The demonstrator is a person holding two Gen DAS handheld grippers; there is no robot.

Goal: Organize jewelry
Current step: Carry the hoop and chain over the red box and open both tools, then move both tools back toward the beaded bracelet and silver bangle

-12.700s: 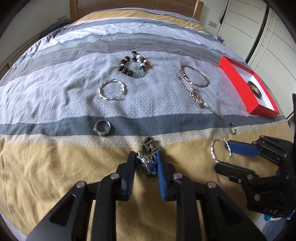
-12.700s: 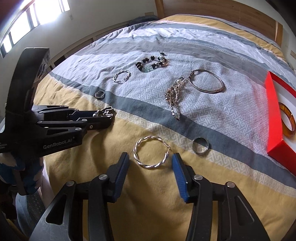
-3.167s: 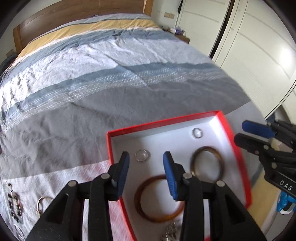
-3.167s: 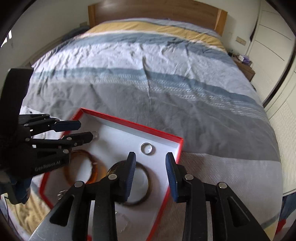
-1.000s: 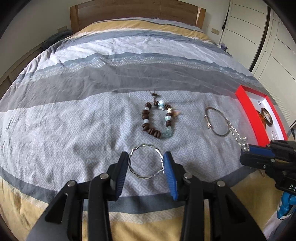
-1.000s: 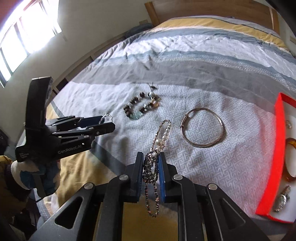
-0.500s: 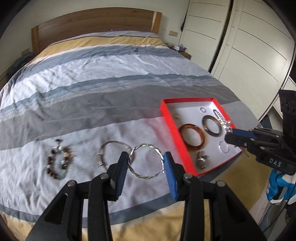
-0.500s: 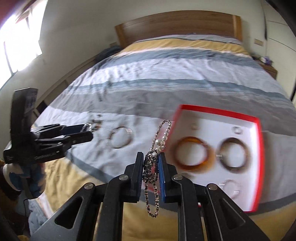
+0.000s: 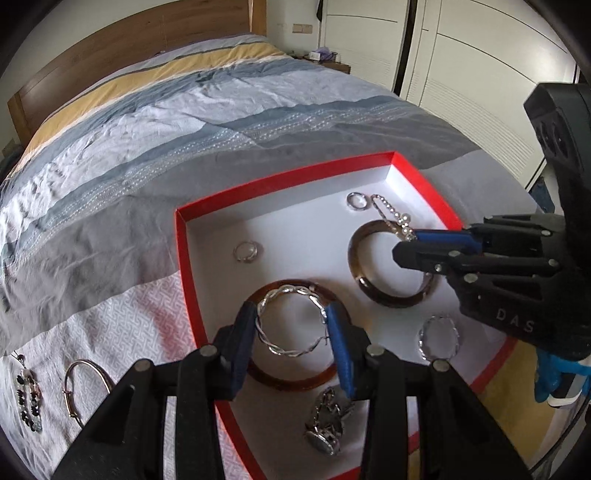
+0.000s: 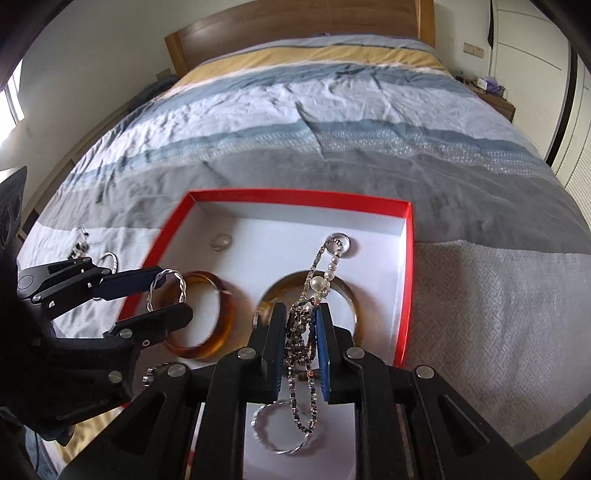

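With the left gripper [image 9: 291,334] clamped on the twisted silver wire bangle [image 9: 290,321] and the right gripper [image 10: 299,341] on the pearl-and-bead chain necklace [image 10: 314,291], both at frame centre over the red-rimmed white tray [image 9: 184,236], lower each onto bare white floor before parting the fingers.

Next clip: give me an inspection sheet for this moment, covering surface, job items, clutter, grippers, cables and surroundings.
Surface: striped bedspread on a bed, creased.
Job's things: red box holds two amber bangles, two rings, a watch and a twisted silver bangle. A beaded bracelet and a thin silver bangle lie on the bedspread beside the box.
Clutter: nothing seen.
Grippers: left gripper shut on a twisted silver hoop; right gripper shut on a pearl-and-bead chain; both over the box.
Cables: nothing seen.
Surroundings: wooden headboard, white wardrobe doors.
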